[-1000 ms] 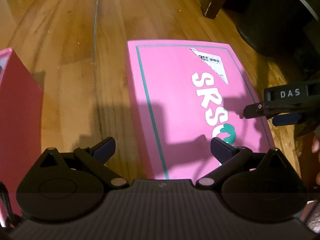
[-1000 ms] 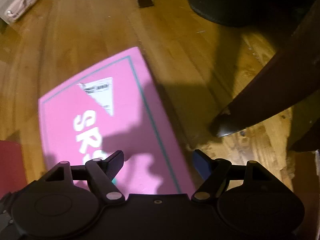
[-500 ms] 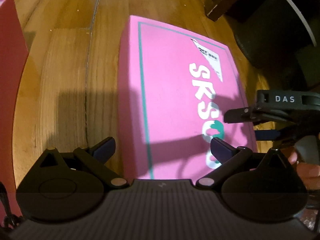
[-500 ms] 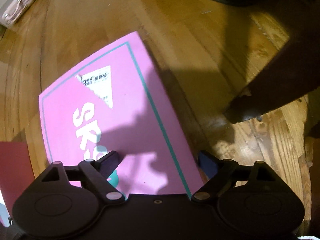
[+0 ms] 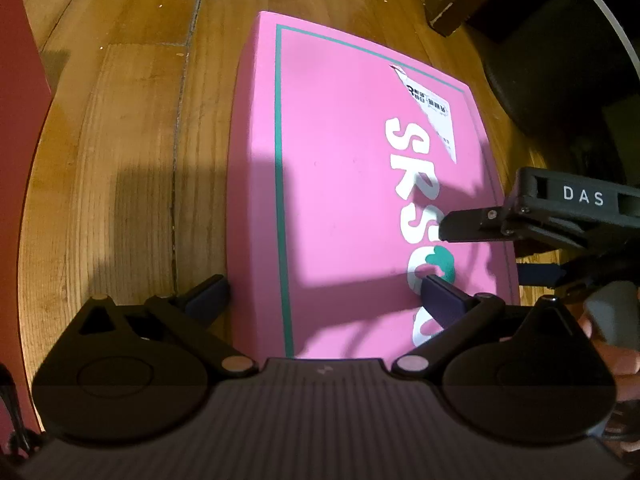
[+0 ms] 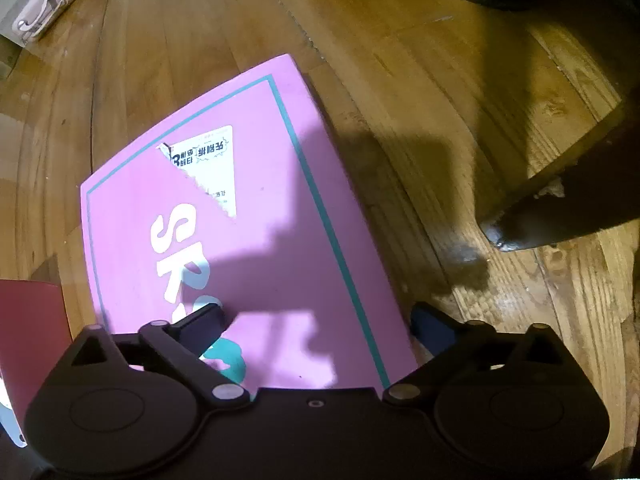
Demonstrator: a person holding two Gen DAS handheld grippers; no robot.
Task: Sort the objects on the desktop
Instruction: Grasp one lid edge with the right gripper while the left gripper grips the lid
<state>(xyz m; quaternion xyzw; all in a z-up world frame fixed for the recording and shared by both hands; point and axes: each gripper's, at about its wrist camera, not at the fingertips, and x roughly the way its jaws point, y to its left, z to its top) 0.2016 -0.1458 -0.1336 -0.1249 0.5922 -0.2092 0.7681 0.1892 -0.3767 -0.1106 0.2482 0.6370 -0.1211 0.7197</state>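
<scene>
Scene: two fisheye views looking down along hand-held grippers at a wooden floor [image 5: 120,152] of worn planks.
Main object: a flat pink box [image 5: 340,200] with a teal border line, large white letters and a torn white sticker [image 6: 208,164], lying flat on the floor.
Left gripper [image 5: 324,300]: spread wide and low over the box's near end. One finger sits just outside the box's left edge, the other above the printed top. Whether the pads touch the box I cannot tell.
Right gripper [image 6: 320,320]: its jaws have just been opening and now stand wide apart. One finger is over the box top, the other just past the right edge, so that edge lies between them, but nothing is pinched. It also shows in the left view, coming in from the right with a fingertip visible behind it.
Other things: a dark red box [image 5: 20,160] stands beside the pink one on the left; a pale pink case [image 6: 48,4] lies far off; a dark furniture leg [image 6: 560,208] is to the right.
Progress: judging from this, the sorting is at an early grasping step. The pink box is flanked by both grippers but not gripped.
Left to do: close on the box, lift it, and place it wherever it belongs.
</scene>
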